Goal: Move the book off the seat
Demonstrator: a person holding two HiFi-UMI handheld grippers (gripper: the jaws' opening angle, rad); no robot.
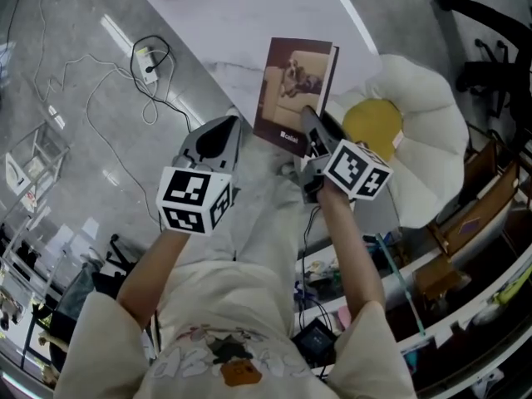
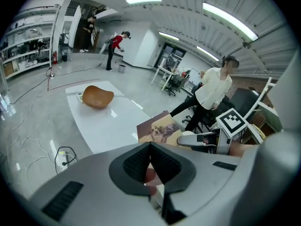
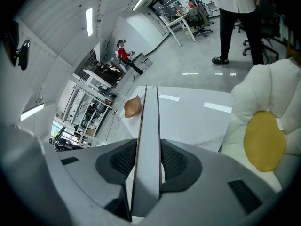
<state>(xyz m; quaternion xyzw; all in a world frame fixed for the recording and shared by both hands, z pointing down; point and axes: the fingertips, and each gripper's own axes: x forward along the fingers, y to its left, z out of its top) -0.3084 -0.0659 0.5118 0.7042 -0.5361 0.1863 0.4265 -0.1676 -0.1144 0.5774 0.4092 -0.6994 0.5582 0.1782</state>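
A brown-covered book (image 1: 295, 90) with a dog picture hangs above the near edge of the white table (image 1: 249, 15). My right gripper (image 1: 314, 131) is shut on its lower edge. In the right gripper view the book (image 3: 148, 140) stands edge-on between the pads of the right gripper (image 3: 148, 147). The seat, a white flower-shaped cushion (image 1: 432, 115) with a yellow centre (image 3: 265, 140), lies to the right of the book. My left gripper (image 1: 223, 135) is left of the book and apart from it. The left gripper (image 2: 150, 147) has its pads together and holds nothing.
An orange-brown lump (image 2: 97, 97) lies on the far part of the table. A cable and plug (image 1: 148, 65) trail over the grey floor at left. Shelves with clutter (image 1: 482, 248) stand at right. A person in a white top (image 2: 214, 86) stands behind the cushion.
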